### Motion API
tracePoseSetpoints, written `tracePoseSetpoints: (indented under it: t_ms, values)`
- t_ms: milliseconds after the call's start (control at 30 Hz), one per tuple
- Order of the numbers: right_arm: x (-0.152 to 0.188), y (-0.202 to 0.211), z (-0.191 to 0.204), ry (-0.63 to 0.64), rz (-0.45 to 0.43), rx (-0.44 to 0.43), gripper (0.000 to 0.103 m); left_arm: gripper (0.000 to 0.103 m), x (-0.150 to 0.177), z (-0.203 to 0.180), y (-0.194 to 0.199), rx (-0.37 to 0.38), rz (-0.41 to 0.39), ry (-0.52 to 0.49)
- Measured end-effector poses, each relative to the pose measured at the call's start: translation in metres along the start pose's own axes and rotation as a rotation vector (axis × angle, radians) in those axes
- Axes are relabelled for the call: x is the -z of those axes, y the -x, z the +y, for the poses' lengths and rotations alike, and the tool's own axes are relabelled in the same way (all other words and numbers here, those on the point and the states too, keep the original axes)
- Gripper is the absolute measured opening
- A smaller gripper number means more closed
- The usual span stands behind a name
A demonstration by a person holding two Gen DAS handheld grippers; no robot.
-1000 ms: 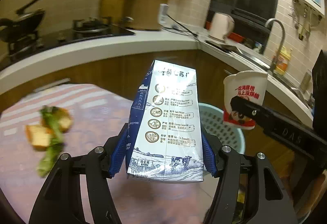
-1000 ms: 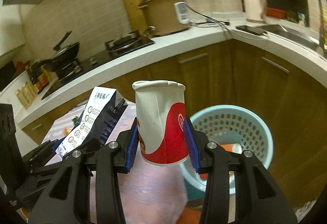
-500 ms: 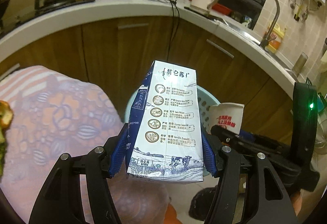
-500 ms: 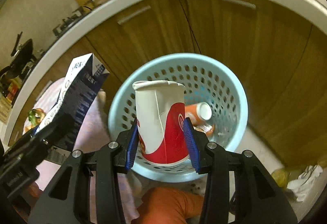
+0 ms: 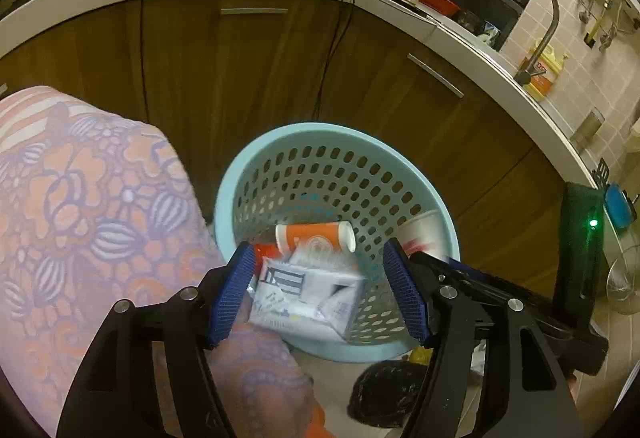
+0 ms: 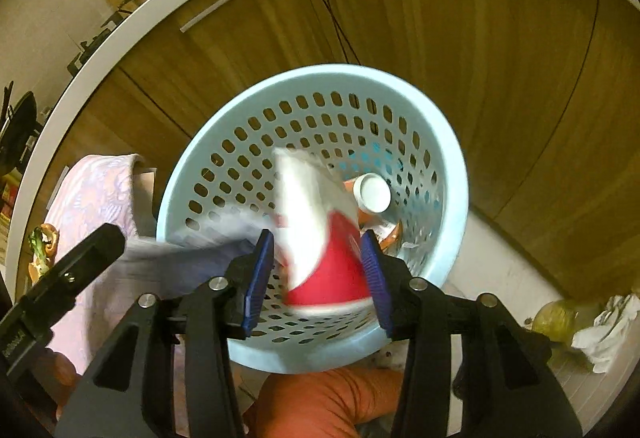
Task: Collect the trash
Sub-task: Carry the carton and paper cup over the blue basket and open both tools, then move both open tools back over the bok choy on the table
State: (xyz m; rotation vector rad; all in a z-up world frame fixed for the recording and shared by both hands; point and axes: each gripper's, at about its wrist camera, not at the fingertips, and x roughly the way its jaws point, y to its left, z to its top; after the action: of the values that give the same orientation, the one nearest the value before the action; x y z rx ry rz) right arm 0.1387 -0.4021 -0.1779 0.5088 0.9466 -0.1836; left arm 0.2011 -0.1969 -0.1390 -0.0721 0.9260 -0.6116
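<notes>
A light blue perforated trash basket stands on the floor by wooden cabinets; it also shows in the right wrist view. My left gripper is open above its near rim; the white and blue milk carton lies inside the basket below it. My right gripper is open over the basket; the red and white paper cup, blurred, is dropping between its fingers. An orange cup lies in the basket.
A table with a pink patterned cloth stands left of the basket, with food scraps on it. Wooden cabinets and a white countertop curve behind. A dark bag and crumpled trash lie on the floor.
Both grippers moved down over the basket and opened. The milk carton left the left gripper and fell into the basket. The paper cup has slipped free of the right gripper.
</notes>
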Motion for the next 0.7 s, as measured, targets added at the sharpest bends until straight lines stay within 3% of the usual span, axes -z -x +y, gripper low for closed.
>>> tracePoseSetpoints:
  t_ms: [133, 367, 700]
  values:
    - [-0.001, 0.008, 0.005, 0.008, -0.021, -0.006, 0.055, 0.067, -0.002, 0.002, 0.015, 0.003, -0.025, 0.009]
    - [0.0, 0.04, 0.033, 0.074, -0.083, -0.05, 0.055, 0.067, 0.0, 0.007, 0.049, 0.01, -0.075, 0.022]
    - [0.022, 0.072, 0.124, 0.278, -0.148, -0.156, 0.055, 0.065, 0.017, 0.04, 0.124, -0.048, -0.181, 0.069]
